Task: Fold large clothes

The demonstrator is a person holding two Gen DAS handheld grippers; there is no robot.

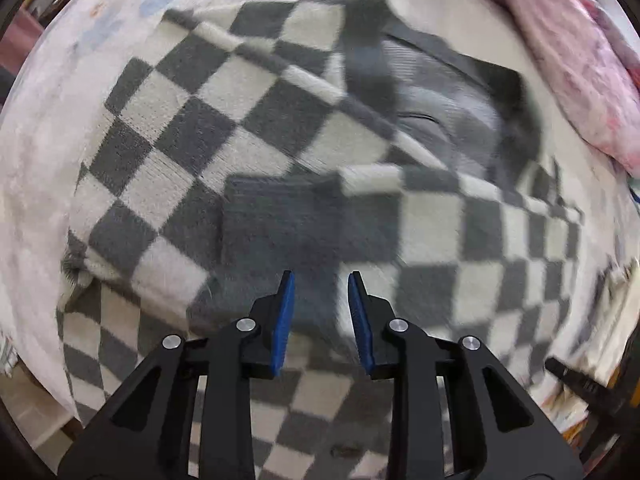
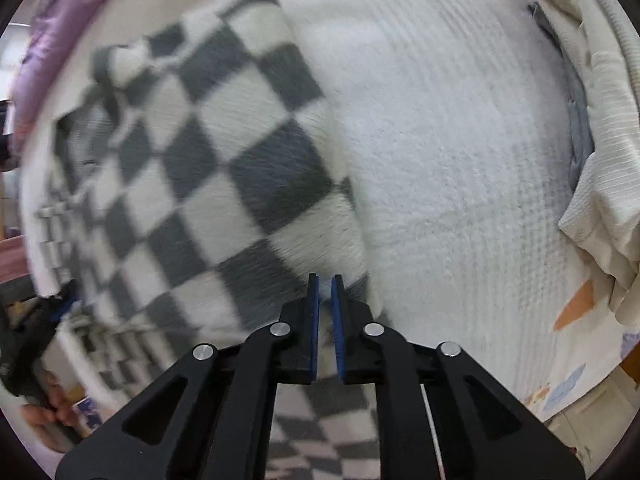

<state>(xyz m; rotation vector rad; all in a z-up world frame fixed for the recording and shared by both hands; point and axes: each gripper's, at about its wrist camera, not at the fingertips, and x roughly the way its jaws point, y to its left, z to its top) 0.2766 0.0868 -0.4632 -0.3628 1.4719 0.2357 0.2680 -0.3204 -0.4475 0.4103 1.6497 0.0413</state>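
We are working over a checkered sweater, a thick knit in grey and cream squares that fills most of the left wrist view and the left half of the right wrist view. It lies on a white textured bedspread, with one layer already doubled over another; a dark ribbed band, probably collar or cuff, shows right of centre in the left view.

Our left gripper hovers just above the knit with its blue pads clearly apart and nothing between them. Our right gripper has its pads drawn nearly together, leaving only a thin slit. It sits at the lower edge of the garment, and a little fabric seems to lie in that slit, but blur keeps us from saying whether it truly grips. At the lower left of the right view we also see a hand around the other tool.

We judge the sweater soft, bulky and fairly heavy for cloth. It should drape and sag rather than hold a shape, and the fuzzy surface should grip the pads well instead of slipping. We would take it at hems or folded edges, pinching through both layers, since a single-layer grab would let the bulk slide open.

A pink quilt lies at the upper right of the left view, and a pile of pale laundry sits at the right of the other.
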